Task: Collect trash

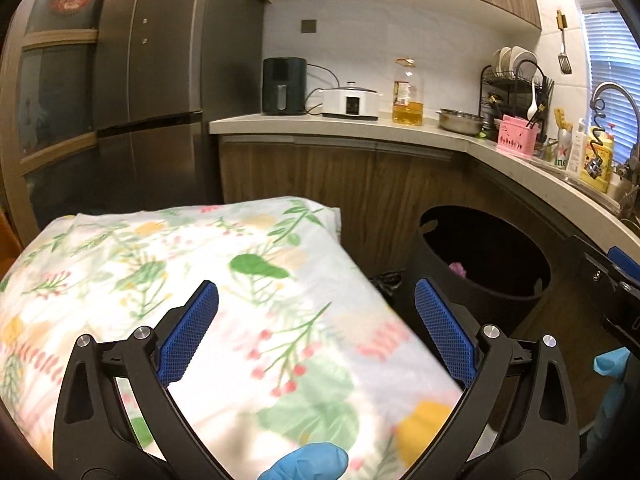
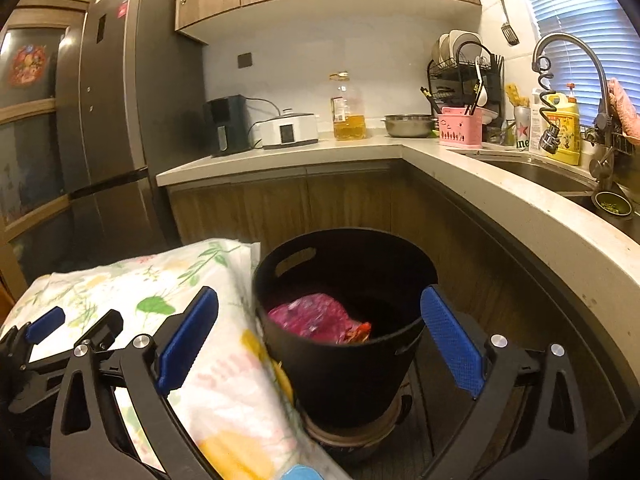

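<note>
Kitchen corner with wood cabinets and a pale L-shaped bench [image 2: 280, 156]. On the floor below it sits a round black plastic bin [image 2: 344, 360], right beside a table draped in a floral-print cloth [image 1: 180, 264]. Only the right wrist view looks down into the bin: a crumpled magenta wrapper [image 2: 308, 316] lies inside, plus something orange-red next to it. The left view just catches a purple scrap in the bin [image 1: 480, 264]. Left gripper [image 1: 316, 320] hangs over the cloth, angled down, fingers wide, nothing between them. Right gripper [image 2: 320, 328] faces the bin, fingers [image 2: 452, 336] equally wide and empty.
</note>
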Demonstrator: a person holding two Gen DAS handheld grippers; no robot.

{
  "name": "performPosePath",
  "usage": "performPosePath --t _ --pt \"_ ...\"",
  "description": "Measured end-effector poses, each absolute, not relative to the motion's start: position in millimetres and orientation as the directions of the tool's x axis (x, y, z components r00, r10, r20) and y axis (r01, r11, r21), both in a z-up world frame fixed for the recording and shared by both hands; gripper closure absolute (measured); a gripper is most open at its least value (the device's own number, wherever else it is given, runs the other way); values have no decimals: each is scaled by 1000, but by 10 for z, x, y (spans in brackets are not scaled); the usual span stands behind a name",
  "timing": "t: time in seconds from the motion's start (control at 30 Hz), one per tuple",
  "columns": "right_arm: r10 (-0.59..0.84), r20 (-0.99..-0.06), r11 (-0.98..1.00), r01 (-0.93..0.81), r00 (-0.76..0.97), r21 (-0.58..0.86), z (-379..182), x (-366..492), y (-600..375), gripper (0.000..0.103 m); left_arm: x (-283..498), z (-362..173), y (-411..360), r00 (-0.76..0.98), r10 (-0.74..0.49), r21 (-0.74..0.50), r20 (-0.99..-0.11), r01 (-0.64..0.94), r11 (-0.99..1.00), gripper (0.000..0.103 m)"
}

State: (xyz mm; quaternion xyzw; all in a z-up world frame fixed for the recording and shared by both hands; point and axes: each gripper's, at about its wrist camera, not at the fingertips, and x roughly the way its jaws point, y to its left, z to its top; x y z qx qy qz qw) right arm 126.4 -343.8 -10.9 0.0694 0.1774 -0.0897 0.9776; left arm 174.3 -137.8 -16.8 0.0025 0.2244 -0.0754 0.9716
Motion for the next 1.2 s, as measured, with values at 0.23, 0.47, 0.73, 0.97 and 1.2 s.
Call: performPosePath --t 0.23,0.47,0.73,0.97,1.2 --pt "-137 -381 979 184 914 89 -94 948 -3138 6 1350 -159 -1054 895 -110 -38 -432 104 994 6" --pt "-129 -393 982 172 910 77 -111 657 -2870 6 1013 -176 -822 898 -90 -39 -430 82 996 6" --pt "-113 -398 987 148 910 57 -141 368 -2637 6 707 -203 -602 901 -74 -47 -428 60 997 6" --pt "-101 -387 992 122 917 32 -125 174 -2469 6 536 -204 -513 902 -75 -50 -426 59 997 6" --pt "-98 -372 993 116 923 24 -83 85 -2393 6 433 -179 -459 906 -77 -57 -415 58 997 6"
